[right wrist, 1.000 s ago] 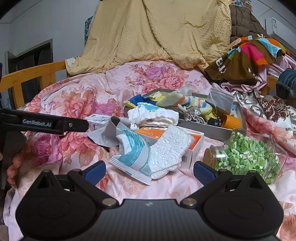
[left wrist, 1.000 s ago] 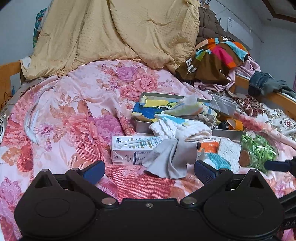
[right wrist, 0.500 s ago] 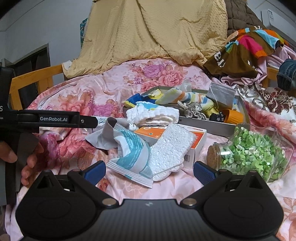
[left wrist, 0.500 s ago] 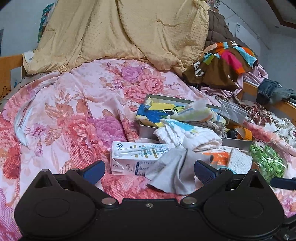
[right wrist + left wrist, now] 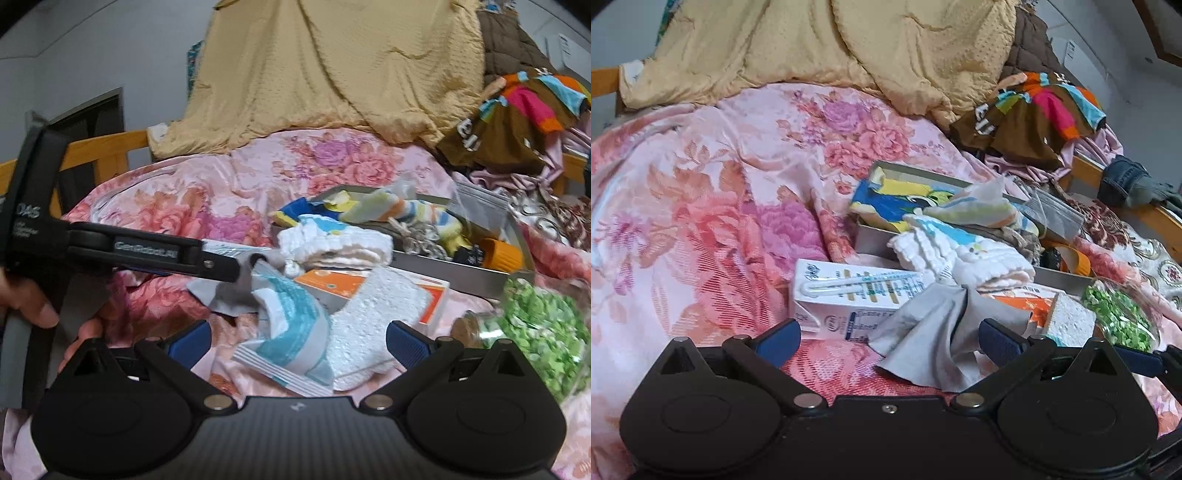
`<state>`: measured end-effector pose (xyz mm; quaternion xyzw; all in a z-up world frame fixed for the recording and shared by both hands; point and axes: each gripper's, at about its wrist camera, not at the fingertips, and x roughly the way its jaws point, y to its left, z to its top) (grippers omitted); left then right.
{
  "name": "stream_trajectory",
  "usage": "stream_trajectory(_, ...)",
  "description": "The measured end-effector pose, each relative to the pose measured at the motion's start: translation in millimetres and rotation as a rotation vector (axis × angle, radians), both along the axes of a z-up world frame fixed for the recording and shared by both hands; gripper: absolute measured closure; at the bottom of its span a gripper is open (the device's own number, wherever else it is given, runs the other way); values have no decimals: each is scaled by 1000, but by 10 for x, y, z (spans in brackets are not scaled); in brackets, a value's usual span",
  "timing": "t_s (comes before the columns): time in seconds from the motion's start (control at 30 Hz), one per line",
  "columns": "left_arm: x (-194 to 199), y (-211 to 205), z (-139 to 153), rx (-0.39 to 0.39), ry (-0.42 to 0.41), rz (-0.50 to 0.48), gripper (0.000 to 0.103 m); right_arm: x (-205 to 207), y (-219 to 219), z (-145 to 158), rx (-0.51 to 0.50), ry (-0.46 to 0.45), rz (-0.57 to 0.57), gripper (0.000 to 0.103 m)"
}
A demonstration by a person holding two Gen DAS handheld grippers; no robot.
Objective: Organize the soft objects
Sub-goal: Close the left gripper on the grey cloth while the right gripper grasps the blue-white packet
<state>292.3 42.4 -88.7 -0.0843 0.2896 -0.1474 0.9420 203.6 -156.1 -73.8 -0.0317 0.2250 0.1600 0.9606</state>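
On a bed covered with a pink floral quilt, the left hand-held gripper hangs low over a crumpled grey cloth, its 2 blue-padded fingers spread wide apart with nothing between them. The cloth lies against a white rectangular carton, just in front of a folded white ruffled cloth that hangs over the edge of a shallow grey metal tray already holding colourful fabric pieces. The right hand-held gripper is likewise wide open and empty, poised above a blue-and-white striped folded cloth and a white textured sponge-like pad that leans on an orange-and-white box. A glass jar of green pieces lies on its side to the right. In the right wrist view the left tool reaches across with its tip at the grey cloth, though whether it touches cannot be told through the blur. The step in hand looks like the approach to the first pick, the grey cloth being the likely target. The next move would call for lowering the left fingers astride a raised fold, closing on the fabric alone and not the carton, then lifting it clear toward the tray.
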Motion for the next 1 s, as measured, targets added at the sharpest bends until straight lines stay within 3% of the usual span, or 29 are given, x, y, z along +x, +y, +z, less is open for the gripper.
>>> stream_trajectory(0.2, 63, -40, -71, -27, 8, -37, 1, 48, 66, -66, -7, 9, 23, 5)
stream_trajectory(0.37, 118, -39, -125, -138, 10, -59, 1, 60, 73, -92, -8, 6, 18, 13)
stream_trajectory(0.53, 149, -54, -167, -172, 4, -65, 3, 76, 52, -104, 6, 19, 11, 23)
stream_trajectory(0.73, 107, -15, -182, -185, -7, -42, 13, 71, 38, -104, 12, 19, 9, 31)
stream_trajectory(1.0, 47, -65, -196, -165, -13, -67, 38, 82, 4, -105, 47, 35, 3, 38)
